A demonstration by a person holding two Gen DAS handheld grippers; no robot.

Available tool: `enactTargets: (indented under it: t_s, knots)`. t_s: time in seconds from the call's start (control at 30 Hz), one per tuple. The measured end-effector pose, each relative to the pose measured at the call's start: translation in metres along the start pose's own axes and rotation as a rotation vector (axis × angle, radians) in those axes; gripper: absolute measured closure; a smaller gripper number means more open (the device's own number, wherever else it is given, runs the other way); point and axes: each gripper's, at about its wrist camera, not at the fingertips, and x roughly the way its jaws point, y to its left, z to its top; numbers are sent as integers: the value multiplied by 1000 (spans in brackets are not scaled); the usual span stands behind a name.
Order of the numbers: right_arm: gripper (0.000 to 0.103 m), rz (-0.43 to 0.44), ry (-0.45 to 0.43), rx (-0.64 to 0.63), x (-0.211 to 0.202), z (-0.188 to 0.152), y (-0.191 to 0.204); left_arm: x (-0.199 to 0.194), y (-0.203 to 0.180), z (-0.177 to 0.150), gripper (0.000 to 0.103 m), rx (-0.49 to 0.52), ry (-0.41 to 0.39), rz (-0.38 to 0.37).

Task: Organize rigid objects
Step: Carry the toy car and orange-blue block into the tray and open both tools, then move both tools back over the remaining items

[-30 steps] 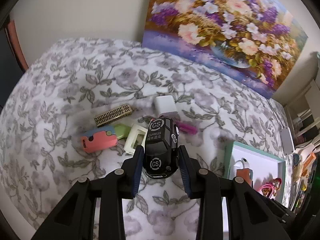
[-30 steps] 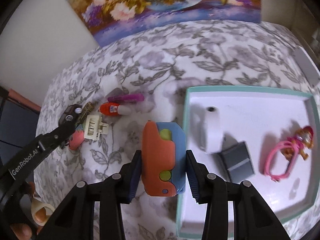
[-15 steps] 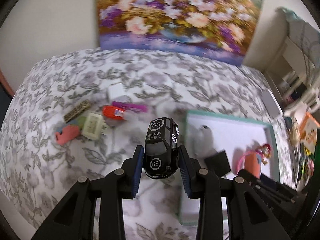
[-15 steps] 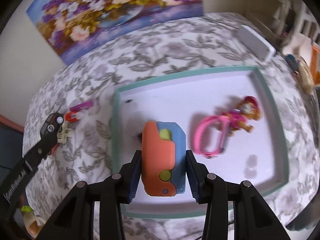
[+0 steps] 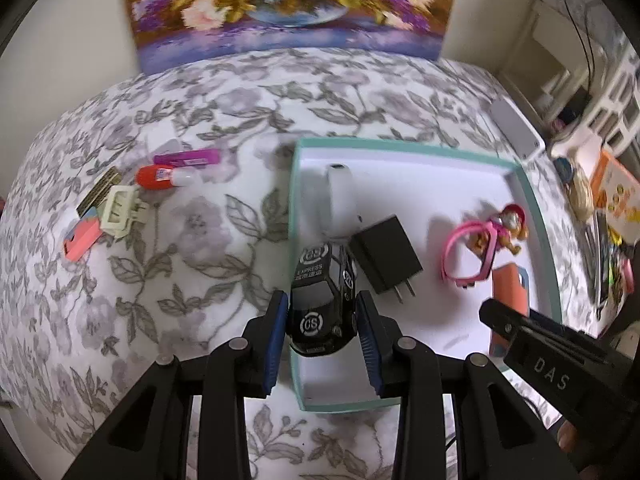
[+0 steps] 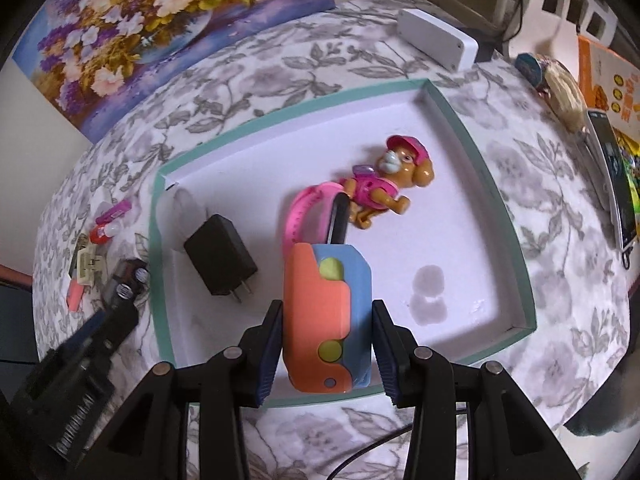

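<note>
The left gripper (image 5: 323, 326) squeezes one small black toy car with white round marks (image 5: 323, 304) between its two blue pads. The car hangs over the near left edge of the shallow white tray with a teal rim (image 5: 538, 216).

The right gripper (image 6: 326, 346) is closed tight on one orange and blue plastic case with two yellow-green dots (image 6: 326, 316), over the near part of the same tray.

Inside the tray lie four things:
- one black square plug with two metal prongs (image 6: 220, 256)
- one white rounded gadget (image 5: 340, 196) just behind the plug
- one pink ring-shaped band (image 6: 306, 208)
- one little brown toy dog in a pink cap (image 6: 386, 184), touching the band.

Left of the tray, on the grey flower-print cloth (image 5: 208, 240), sits a small pile of things. There is one pink flat case (image 5: 82, 238), one cream hair clip (image 5: 118, 210), one dark bar with a gold pattern (image 5: 99, 192), one red and white tube (image 5: 164, 176), and one purple stick (image 5: 188, 157).

Farther back, one white box (image 6: 438, 38) lies on the cloth beyond the tray. At the very back, one flower painting (image 5: 288, 4) leans on the wall.
</note>
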Motion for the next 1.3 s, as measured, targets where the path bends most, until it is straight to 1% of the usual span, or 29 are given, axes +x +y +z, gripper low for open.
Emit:
enactTargets:
  t_s: [0.2,0.5,0.6,0.67,0.7,0.73,0.77,0.87,0.93,0.97,1.03,1.07,1.13,1.2,1.23,1.3]
  knots:
    - [58,-6,17,-9,5,1,0,4,-11,-1,67,40,13,-8]
    - [58,-21,32,-12,9,4,1,6,-4,2,67,20,19,-10]
    - [56,-27,36,-7,10,4,2,8,-2,3,67,10,27,-13]
    - [48,-31,39,5,11,5,0,9,0,3,67,-5,35,-23]
    - [38,-33,38,15,11,5,-1,9,1,4,66,-12,36,-28]
    - [35,-37,36,26,10,6,-3,9,2,4,65,-17,35,-29]
    - [35,-40,35,31,10,6,-4,9,3,4,64,-21,34,-28]
    - [33,-53,33,41,9,7,-7,9,7,5,52,-42,31,-33]
    - [26,-57,40,48,10,7,-9,9,9,6,38,-54,28,-28]
    - [25,-60,43,51,11,7,-9,9,12,6,35,-64,26,-16]
    - [18,-67,46,55,12,7,-11,10,19,6,21,-86,25,18]
    - [16,-73,46,58,13,7,-12,10,24,5,19,-99,27,38]
    - [7,-84,43,62,13,8,-12,13,33,5,17,-127,36,70]
    - [2,-94,37,64,12,9,-13,16,45,5,15,-170,52,74]
    - [1,-94,34,67,12,9,-13,18,52,5,13,-195,58,76]
    - [1,-89,32,70,11,9,-14,20,61,5,12,-227,63,89]
